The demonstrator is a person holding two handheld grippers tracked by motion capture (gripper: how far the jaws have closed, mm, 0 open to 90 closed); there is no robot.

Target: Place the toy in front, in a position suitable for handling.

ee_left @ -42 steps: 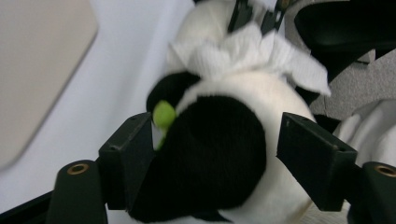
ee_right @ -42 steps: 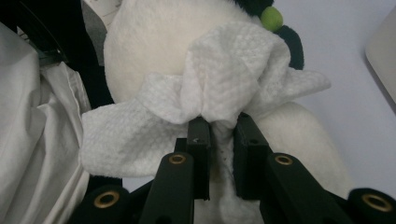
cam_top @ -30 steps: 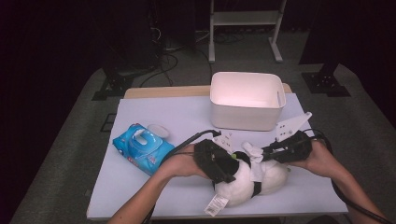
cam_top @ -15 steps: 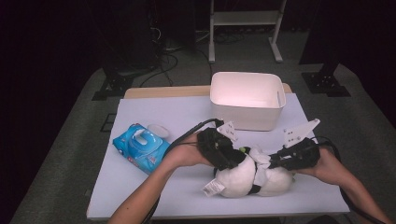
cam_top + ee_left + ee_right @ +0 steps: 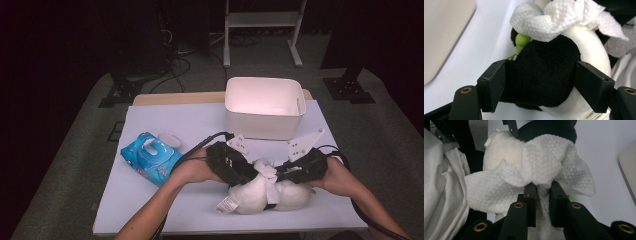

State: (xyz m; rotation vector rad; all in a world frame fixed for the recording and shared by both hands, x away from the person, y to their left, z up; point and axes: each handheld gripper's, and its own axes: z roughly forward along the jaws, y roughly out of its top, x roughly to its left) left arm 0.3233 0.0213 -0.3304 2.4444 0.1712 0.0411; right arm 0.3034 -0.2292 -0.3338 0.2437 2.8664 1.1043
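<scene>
In front of the white bin (image 5: 263, 107) | left gripper (image 5: 540, 88) clamps plush toy (image 5: 544, 72) | right gripper (image 5: 541, 195) pinches wipe (image 5: 534, 180) | risk: wipe slips, toy twists loose.

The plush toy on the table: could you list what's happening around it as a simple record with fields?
Plush toy: black and white, lying on the white table, a label at its left end
Left gripper: jaws closed on the toy's black part
Right gripper: jaws pinching a white wipe
Wipe: crumpled, pressed against the toy
Wipes pack: blue, left of the hands, lid open
Bin: white, behind the toy
Work in hand: apparently wiping the toy
</scene>
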